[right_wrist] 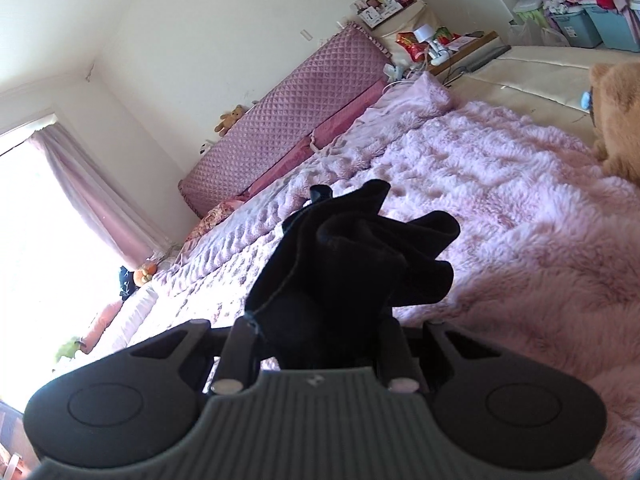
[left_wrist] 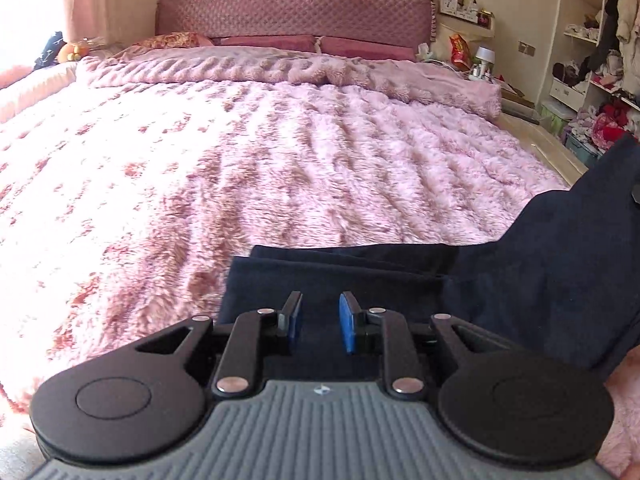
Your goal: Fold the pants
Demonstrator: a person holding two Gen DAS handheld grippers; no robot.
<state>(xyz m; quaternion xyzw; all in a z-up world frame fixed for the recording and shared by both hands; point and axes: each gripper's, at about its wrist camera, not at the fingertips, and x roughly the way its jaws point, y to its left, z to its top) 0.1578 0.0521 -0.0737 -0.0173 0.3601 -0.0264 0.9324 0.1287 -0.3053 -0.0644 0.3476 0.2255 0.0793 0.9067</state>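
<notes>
Dark navy pants lie on the near part of a fluffy pink blanket, one end rising up to the right. My left gripper is open just above the flat folded part of the pants, its blue pads apart with nothing between them. In the right wrist view, my right gripper is shut on a bunched end of the pants and holds it lifted above the blanket. The cloth hides its fingertips.
A quilted pink headboard and pillows are at the far end. A cluttered bedside shelf and open shelves with clothes stand at the right. A brown plush toy sits on the bed's right side. A curtained window is at the left.
</notes>
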